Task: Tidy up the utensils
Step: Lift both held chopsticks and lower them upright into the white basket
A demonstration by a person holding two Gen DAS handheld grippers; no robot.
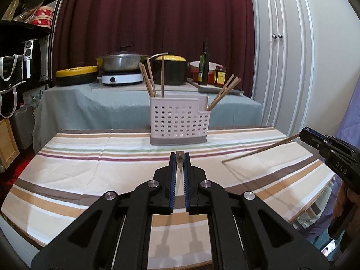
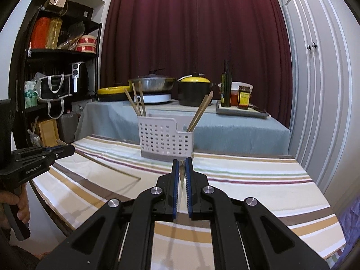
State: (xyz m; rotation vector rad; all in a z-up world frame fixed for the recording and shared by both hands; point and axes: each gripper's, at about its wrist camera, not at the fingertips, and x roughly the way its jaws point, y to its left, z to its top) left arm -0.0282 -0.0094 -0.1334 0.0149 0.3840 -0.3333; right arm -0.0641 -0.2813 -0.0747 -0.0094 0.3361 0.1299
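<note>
- The left gripper [image 1: 180,155] hangs above the near middle of the desk [image 1: 90,168], its fingers drawn in on a thin tan piece seen end-on; we take it for a chopstick tip [image 1: 180,160], though we cannot be sure from this angle.
- The utensil holder [image 1: 177,121] stands upright at the far edge of the desk. Its taller left compartment and its lower right one each already hold standing chopsticks [image 1: 149,78].
- The right gripper [image 2: 182,162] is clamped on one end of a long chopstick [image 1: 261,148], which slants down to our left over the desk, well apart from the holder.
- We judge the step to be dropping the held sticks into the holder. We should bring each one upright first and aim its lower tip into open space in a compartment. We should let go only once the tip is below the rim, and take one side at a time so the grippers do not cross.
- The long stick could knock the leaning ones or tip the light holder.
- The desk has a striped cloth with creases in it.
- Behind it, a black shelf rack [image 1: 22,29] is on the left, a second desk [image 1: 90,103] with pots and bottles stands before a dark red curtain [image 1: 157,11], and white cupboard doors [image 1: 281,56] are on the right.
</note>
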